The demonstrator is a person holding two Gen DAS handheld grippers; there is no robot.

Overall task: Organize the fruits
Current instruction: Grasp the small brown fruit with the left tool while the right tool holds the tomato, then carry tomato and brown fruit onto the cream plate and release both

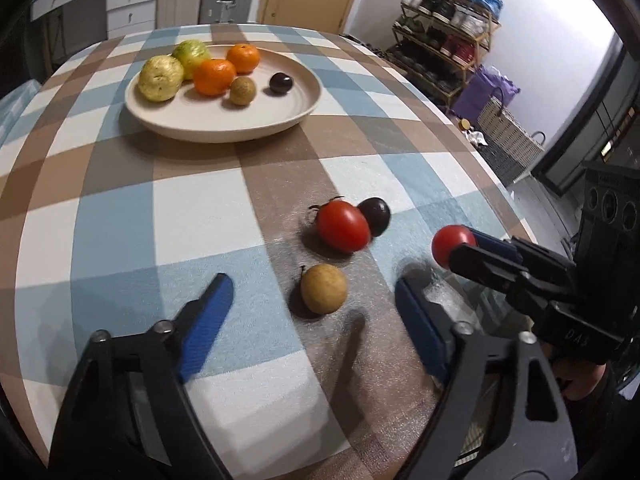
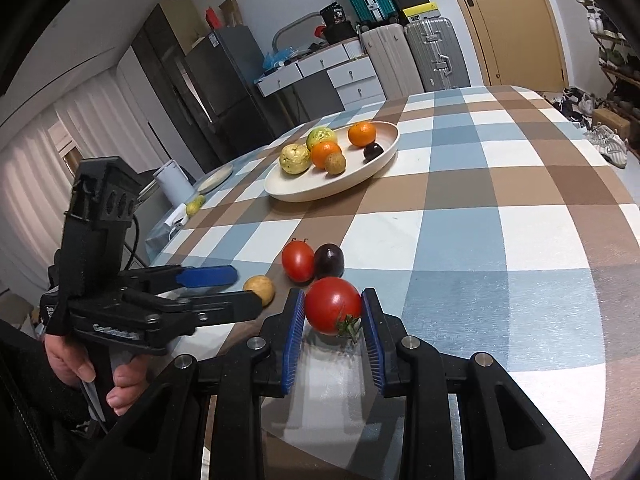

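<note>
A small tan round fruit (image 1: 323,294) lies on the checked tablecloth between the blue pads of my left gripper (image 1: 312,282), which stands open with neither pad touching it. Just beyond lie a red tomato (image 1: 344,226) and a dark round fruit (image 1: 375,216), touching each other. My right gripper (image 2: 333,296) is shut on a second red tomato (image 2: 333,306), held just above the cloth; the left wrist view shows that tomato (image 1: 450,244) at the right. Farther back, the beige plate (image 1: 224,132) holds two yellow-green fruits, two oranges, a tan fruit and a dark one.
The table's rounded edge (image 1: 492,168) runs close on the right, with a woven basket (image 1: 508,136) and a shoe rack (image 1: 444,40) on the floor beyond. At the far left stand a white jug (image 2: 174,182) and a small plate (image 2: 216,178). A hand (image 2: 80,368) holds the left gripper.
</note>
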